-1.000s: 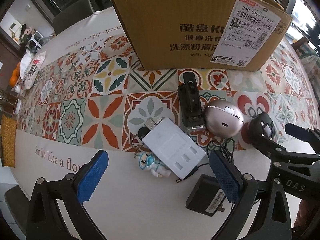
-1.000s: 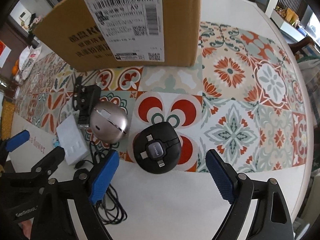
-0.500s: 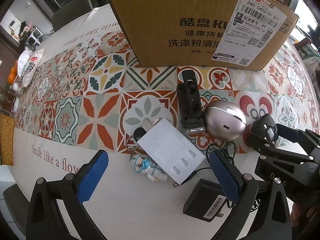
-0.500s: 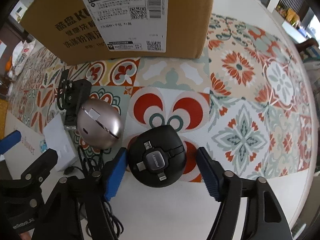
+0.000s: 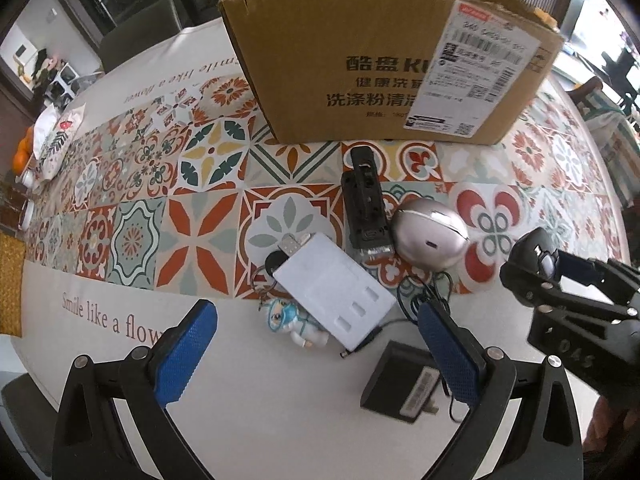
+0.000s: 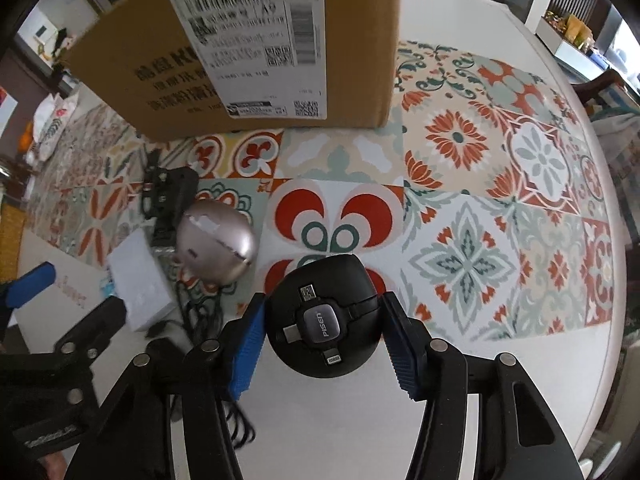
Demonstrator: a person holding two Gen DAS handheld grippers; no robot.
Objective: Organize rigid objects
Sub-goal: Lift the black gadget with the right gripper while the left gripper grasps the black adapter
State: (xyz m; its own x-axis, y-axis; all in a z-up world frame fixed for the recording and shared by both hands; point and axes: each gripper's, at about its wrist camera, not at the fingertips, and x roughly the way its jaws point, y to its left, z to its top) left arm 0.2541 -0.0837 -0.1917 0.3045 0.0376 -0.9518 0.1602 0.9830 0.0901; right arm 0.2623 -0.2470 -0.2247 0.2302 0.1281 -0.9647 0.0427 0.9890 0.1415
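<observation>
The inside of the cardboard box (image 5: 384, 60) is mostly hidden; only a strip of its inner back wall shows over the near rim, so what lies in it cannot be told. The shipping label on its front is blurred in both views. A black adapter (image 5: 400, 384) near the left gripper's right finger is partly covered by that finger, and its cable (image 6: 208, 312) is a dark tangle in the right wrist view.

The right gripper (image 6: 324, 328) has its jaws closing on a round black cable reel (image 6: 324, 320) (marked PISEN on its middle cap); both blue pads sit against its sides, at the white edge of the patterned tablecloth (image 6: 500, 208). The left gripper (image 5: 316, 352) hangs wide apart, holding nothing, above a white flat case (image 5: 336, 288) and a small figurine keychain (image 5: 292, 320).

Beside the reel rests a silver egg-shaped case (image 6: 216, 244), touching a black clip-like device (image 5: 366, 212) that lies in front of the box.
</observation>
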